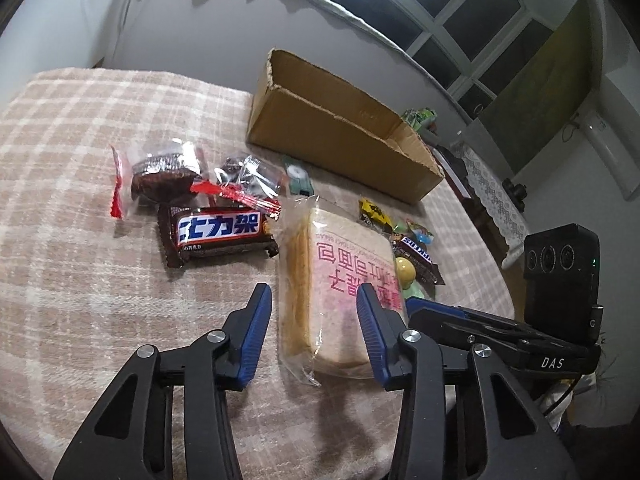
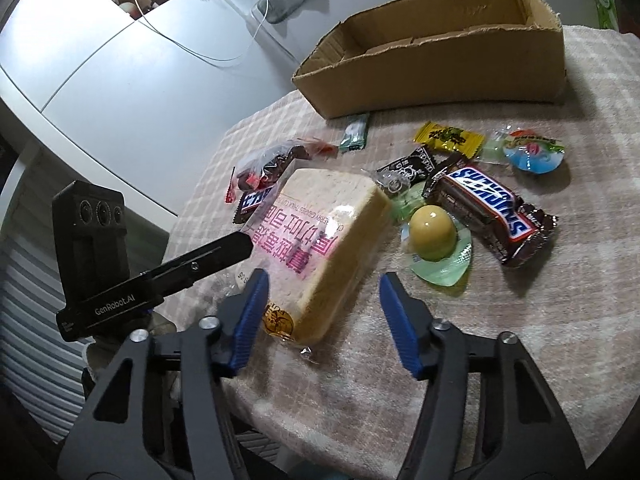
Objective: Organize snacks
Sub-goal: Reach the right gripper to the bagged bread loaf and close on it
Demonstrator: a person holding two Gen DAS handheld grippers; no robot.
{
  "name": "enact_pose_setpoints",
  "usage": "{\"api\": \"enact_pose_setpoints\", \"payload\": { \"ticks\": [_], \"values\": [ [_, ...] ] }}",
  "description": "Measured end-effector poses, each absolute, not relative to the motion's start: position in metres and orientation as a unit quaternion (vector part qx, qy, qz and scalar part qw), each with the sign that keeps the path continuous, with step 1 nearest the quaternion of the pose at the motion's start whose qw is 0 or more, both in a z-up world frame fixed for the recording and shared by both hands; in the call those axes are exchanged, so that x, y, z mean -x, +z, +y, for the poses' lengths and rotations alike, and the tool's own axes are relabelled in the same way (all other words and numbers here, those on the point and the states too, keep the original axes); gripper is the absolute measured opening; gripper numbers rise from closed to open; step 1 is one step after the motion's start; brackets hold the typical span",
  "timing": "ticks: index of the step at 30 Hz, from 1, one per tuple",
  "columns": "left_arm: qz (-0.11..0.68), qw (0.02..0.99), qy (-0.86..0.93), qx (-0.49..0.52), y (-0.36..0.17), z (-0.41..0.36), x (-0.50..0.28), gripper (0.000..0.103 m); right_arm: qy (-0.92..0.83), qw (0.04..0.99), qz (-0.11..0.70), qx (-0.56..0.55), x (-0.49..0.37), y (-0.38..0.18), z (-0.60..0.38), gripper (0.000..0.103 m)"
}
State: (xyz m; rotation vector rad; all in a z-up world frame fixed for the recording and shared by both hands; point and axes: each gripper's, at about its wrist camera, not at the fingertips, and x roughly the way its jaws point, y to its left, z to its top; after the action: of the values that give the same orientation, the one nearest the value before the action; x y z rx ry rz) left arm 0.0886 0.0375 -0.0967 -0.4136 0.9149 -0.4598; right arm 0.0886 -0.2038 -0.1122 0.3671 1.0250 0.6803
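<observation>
Both tongs stand spread and hold nothing, each aimed at the wrapped bread slice (image 1: 340, 280) that lies flat on the checked cloth (image 1: 80, 128) covering the desk. The left tongs (image 1: 314, 308) hover with their blue pads either side of the near end of the bread, not pinching it, and the right tongs (image 2: 324, 292) frame the same bread's near corner from the other side. Just left of the bread lies a brown Snickers bar (image 1: 218, 236), with two clear-wrapped chocolate cakes (image 1: 166, 178) beyond it. On the bread's right sit a yellow jelly cup (image 2: 434, 232), a second Snickers bar (image 2: 490, 208), a yellow candy (image 2: 448, 138) and a round jelly cup (image 2: 534, 152). An open cardboard box (image 2: 440, 64) stands at the far edge of the cloth.
</observation>
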Motion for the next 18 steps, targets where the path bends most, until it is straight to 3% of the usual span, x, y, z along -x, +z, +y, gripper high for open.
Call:
{"api": "enact_pose_setpoints", "payload": {
  "ticks": [9,18],
  "values": [
    [0.434,0.850,-0.229,0.194,-0.100,0.033,-0.092,0.038,0.317,0.800,0.482,-0.166,-0.095,-0.118,-0.197,0.048],
    [0.429,0.854,-0.234,0.179,-0.098,0.024,-0.090,0.036,0.318,0.810,0.473,-0.137,-0.090,-0.115,-0.182,0.048]
  ]
}}
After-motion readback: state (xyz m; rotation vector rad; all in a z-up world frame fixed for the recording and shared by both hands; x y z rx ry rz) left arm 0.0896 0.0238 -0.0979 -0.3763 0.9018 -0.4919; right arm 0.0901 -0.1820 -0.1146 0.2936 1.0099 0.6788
